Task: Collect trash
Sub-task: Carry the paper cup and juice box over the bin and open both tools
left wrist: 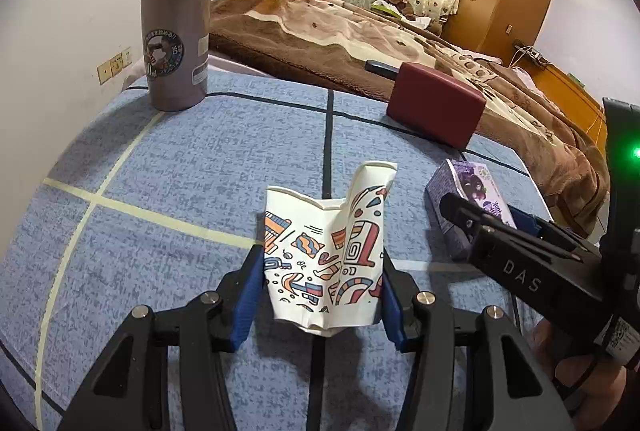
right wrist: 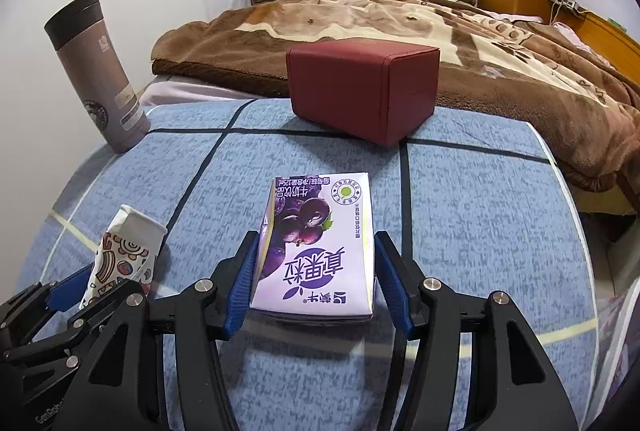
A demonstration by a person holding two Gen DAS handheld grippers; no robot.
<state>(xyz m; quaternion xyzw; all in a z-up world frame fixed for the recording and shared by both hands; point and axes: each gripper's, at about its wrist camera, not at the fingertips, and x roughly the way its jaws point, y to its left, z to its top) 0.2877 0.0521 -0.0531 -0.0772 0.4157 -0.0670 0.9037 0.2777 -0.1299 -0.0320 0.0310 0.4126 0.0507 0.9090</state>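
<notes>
A crumpled white paper cup [left wrist: 320,231] with colourful patterns sits between the blue pads of my left gripper [left wrist: 320,253], which is shut on it just above the blue tablecloth [left wrist: 180,171]. A purple drink carton [right wrist: 316,251] lies flat on the cloth between the fingers of my right gripper [right wrist: 316,239]. The left pad is at the carton's edge and a thin gap shows at the right pad. In the left wrist view the carton [left wrist: 476,187] is at the right under the right gripper [left wrist: 452,207]. The right wrist view shows the cup [right wrist: 124,251] at lower left.
A tall grey thermos [right wrist: 100,79] stands at the table's far left corner. A dark red box [right wrist: 360,87] rests at the far edge, against a bed with a brown blanket [right wrist: 500,43]. The table's right edge [right wrist: 560,191] drops off beside the bed.
</notes>
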